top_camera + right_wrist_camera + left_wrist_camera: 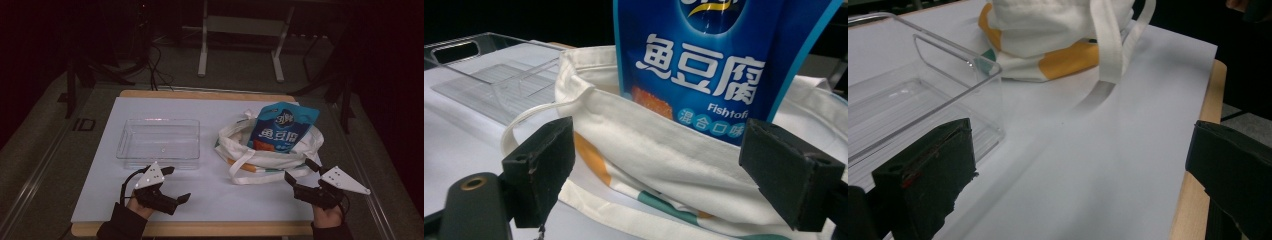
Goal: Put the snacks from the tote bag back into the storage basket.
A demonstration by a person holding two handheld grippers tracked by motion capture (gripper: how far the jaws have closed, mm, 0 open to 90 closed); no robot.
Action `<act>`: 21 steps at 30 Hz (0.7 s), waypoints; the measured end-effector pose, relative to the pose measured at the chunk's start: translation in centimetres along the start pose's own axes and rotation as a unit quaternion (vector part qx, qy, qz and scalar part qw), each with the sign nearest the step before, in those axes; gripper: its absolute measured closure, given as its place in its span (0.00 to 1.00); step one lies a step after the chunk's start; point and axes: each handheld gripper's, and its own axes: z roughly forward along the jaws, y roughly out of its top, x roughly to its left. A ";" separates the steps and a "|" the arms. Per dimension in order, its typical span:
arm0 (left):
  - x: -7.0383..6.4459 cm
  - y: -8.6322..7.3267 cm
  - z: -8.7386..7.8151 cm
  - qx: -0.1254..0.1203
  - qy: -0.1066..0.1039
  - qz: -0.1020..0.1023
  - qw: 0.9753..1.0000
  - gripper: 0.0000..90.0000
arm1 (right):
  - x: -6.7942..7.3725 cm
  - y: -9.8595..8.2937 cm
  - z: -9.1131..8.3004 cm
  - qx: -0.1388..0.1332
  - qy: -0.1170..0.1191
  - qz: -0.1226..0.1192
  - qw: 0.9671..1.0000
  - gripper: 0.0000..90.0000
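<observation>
Dim room beyond, with metal stand legs and cables on the floor past the far edge of the wooden tabletop [200,228], which carries a white sheet [100,165].

At the near left, the left tongs [170,183] sit over the sheet with their jaws well apart and nothing between them; in the left gripper view the bare sheet lies between the two black jaws. Just beyond them stands a clear plastic box [159,142], empty, its near wall close to the upper jaw.

At the near right, the right tongs [301,171] also have their jaws apart, gripping nothing, and point at the near right side of a white cloth tote bag [270,157] with orange and teal patches. In the right gripper view the bag's rim spans the gap between the jaws. One white strap [240,175] loops out onto the sheet at the bag's near left. A blue snack pouch [282,127] printed "Fishtofu" stands tilted in the bag's mouth, its upper half rising above the rim.
</observation>
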 end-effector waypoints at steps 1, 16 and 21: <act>0.0 0.0 0.0 -0.001 -0.001 0.002 1.000 0.00 | 0.0 0.0 0.0 0.002 0.001 -0.002 1.000 0.16; -0.2 0.8 0.8 -0.024 -0.027 -0.007 0.999 0.00 | 0.1 -0.2 -0.2 0.031 0.005 -0.026 0.999 0.16; -0.9 2.0 1.5 -0.026 -0.046 0.001 0.999 0.00 | -0.2 0.3 -0.4 0.025 0.002 -0.023 0.999 0.16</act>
